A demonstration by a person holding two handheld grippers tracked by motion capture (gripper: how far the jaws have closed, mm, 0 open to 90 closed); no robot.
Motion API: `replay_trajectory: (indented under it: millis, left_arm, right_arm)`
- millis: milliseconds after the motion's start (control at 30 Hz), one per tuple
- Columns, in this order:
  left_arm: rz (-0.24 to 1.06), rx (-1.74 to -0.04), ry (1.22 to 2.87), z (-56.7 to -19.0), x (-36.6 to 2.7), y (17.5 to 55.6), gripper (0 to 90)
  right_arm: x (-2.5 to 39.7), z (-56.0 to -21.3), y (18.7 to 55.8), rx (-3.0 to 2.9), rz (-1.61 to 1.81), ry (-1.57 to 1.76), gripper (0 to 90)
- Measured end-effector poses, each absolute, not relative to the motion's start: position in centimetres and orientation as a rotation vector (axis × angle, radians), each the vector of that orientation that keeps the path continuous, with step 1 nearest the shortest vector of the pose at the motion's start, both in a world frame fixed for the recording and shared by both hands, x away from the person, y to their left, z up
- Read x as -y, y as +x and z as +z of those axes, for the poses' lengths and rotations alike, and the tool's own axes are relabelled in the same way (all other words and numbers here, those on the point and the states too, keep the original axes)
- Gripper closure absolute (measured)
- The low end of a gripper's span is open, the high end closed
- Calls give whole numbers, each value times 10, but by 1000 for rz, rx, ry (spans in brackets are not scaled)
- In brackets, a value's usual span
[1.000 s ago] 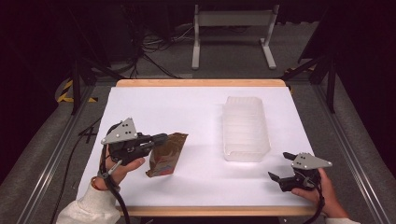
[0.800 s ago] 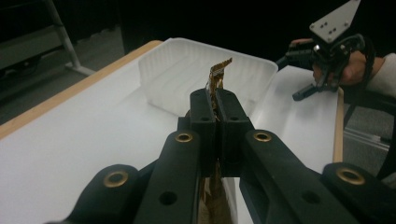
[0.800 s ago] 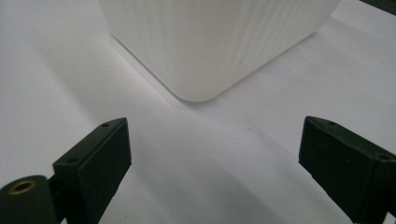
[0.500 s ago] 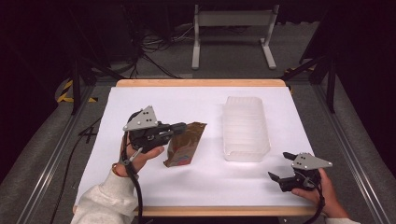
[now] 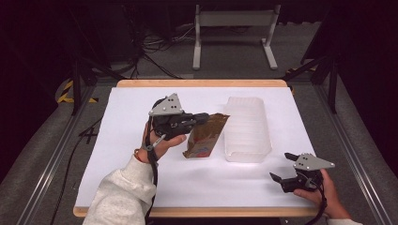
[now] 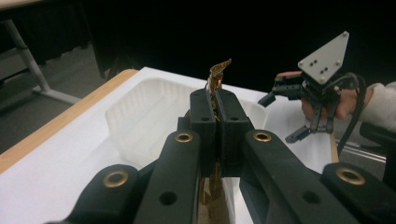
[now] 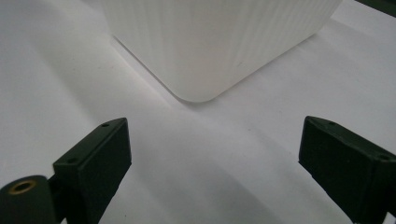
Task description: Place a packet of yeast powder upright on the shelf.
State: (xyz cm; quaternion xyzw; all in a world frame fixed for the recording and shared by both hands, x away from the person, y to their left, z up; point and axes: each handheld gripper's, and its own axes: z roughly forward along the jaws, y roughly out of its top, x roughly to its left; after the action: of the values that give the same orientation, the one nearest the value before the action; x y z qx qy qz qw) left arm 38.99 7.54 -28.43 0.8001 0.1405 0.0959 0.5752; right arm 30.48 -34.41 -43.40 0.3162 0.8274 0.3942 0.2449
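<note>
Left claw (image 5: 202, 117), clamped on the brown packet (image 5: 205, 135), has carried it from lower left to frame centre, lifted just beside the white tray (image 5: 247, 129). Placement appears imminent. Right claw (image 5: 282, 167) rests wide apart, lower right on the tabletop (image 5: 126, 122).

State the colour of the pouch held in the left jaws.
Brown, with a lighter printed patch near its bottom; the pouch shows best in the high view.

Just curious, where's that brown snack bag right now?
The brown snack bag hangs pinched in the left gripper, mid-table, just left of the white plastic tray.
</note>
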Motion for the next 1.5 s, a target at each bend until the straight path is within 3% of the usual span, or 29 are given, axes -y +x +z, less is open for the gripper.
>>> replay_trajectory:
  millis: [967,1500]
  left_arm:
    - [187,-315,1817,-266,-11,441,873]
    - [138,-305,1785,-279,34,451,873]
  right_arm:
    - [348,-433,301,-2247,1093,879,101]
    - [349,-434,300,-2249,1092,882,101]
